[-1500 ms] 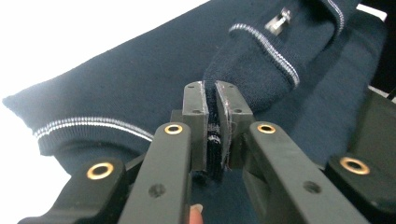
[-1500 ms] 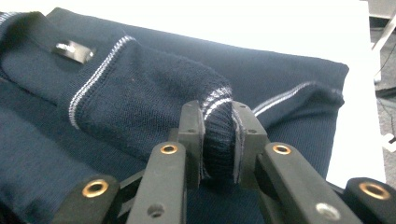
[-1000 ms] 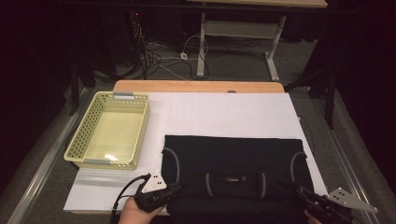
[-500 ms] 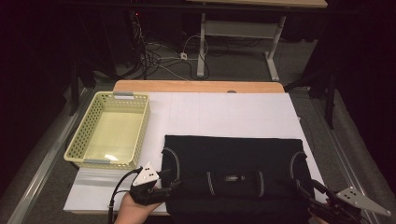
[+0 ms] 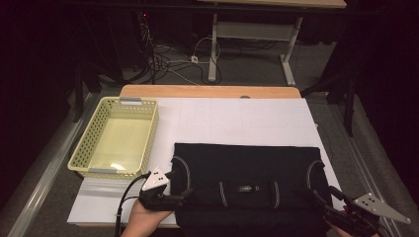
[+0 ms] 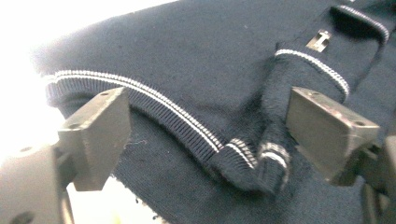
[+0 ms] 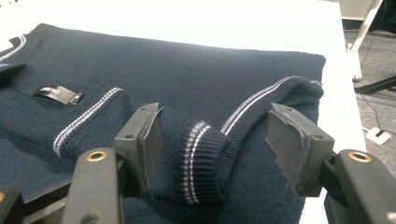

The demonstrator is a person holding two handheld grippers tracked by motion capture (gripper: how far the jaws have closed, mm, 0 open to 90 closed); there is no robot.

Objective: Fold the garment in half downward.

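A dark navy knit sweater [image 5: 247, 168] with white-striped ribbing lies folded on the white table top [image 5: 237, 118], near the front edge. My left gripper [image 5: 184, 195] sits at its front left corner. In the left gripper view its jaws [image 6: 208, 100] stand open and have just been opening; a striped sleeve cuff [image 6: 247, 161] lies loose between them, untouched by the pads. My right gripper [image 5: 321, 200] is at the front right corner. Its jaws [image 7: 215, 114] have also just been opening and stand apart around the other cuff [image 7: 198, 158], without pressing it.
A pale yellow plastic basket [image 5: 84, 143] stands on the table's left side, with nothing in it. A wooden strip [image 5: 207, 91] runs along the far edge. Beyond it are a desk frame [image 5: 215, 44] and cables on the floor [image 5: 168, 57].
Both grippers' jaws have spread apart and let go of the sleeve cuffs, which now rest on the sweater. The hands have hardly shifted.
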